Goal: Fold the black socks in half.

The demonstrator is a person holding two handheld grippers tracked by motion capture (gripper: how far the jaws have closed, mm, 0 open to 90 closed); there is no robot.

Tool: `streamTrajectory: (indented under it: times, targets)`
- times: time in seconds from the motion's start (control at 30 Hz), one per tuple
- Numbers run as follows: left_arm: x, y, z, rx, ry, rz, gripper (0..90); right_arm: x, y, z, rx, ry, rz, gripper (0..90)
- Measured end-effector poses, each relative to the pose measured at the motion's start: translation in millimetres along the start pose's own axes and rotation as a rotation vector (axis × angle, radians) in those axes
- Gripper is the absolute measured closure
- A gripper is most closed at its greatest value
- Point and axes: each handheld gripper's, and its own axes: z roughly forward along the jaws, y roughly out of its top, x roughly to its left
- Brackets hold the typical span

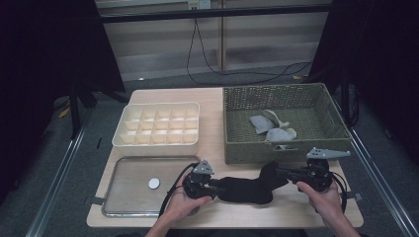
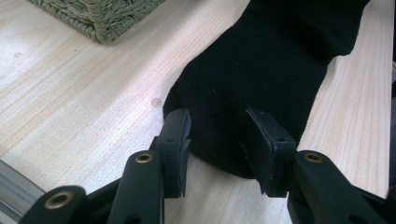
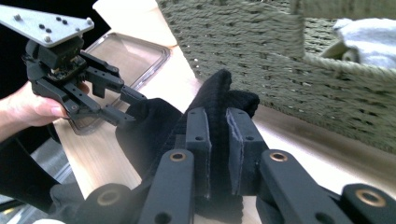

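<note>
A black sock (image 1: pixel 247 190) lies on the wooden table's front edge between my two grippers. My right gripper (image 3: pixel 219 121) is shut on the sock's cuff end (image 3: pixel 219 93), with black fabric pinched between its pads and lifted a little off the table. In the high view the right gripper (image 1: pixel 277 172) reaches in from the right. My left gripper (image 2: pixel 219 135) stands open over the sock's toe end (image 2: pixel 261 60), which lies flat between its pads. It also appears as the left gripper (image 1: pixel 213 185) in a hand at front centre, and as the left gripper (image 3: pixel 126 105) touching the sock's far end.
A woven green basket (image 1: pixel 262 148) with several pale socks (image 1: pixel 269 129) stands just behind the black sock. A cream divided tray (image 1: pixel 155 104) sits at back left. In front of it a clear tray (image 1: pixel 133 202) holds a white disc (image 1: pixel 154 183). The basket corner (image 2: pixel 98 14) is close.
</note>
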Motion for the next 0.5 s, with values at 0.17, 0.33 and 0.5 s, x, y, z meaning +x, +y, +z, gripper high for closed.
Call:
streamTrajectory:
  times: [0.17, 0.33, 0.5]
  targets:
    - [-0.1, 0.1, 0.3, -0.003, -0.003, -0.005, 59.8, 4.2, 5.6, 4.1, -0.005, 0.018, -0.004, 80.1]
    - [-0.6, 1.2, 1.5, -0.012, -0.003, -0.01, 58.9, 8.9, 9.8, 10.3, -0.005, 0.034, -0.015, 80.0]
    - [-1.0, 1.7, 1.6, -0.01, -0.006, -0.011, 58.9, 12.2, 12.9, 16.9, 0.009, 0.041, -0.026, 80.0]
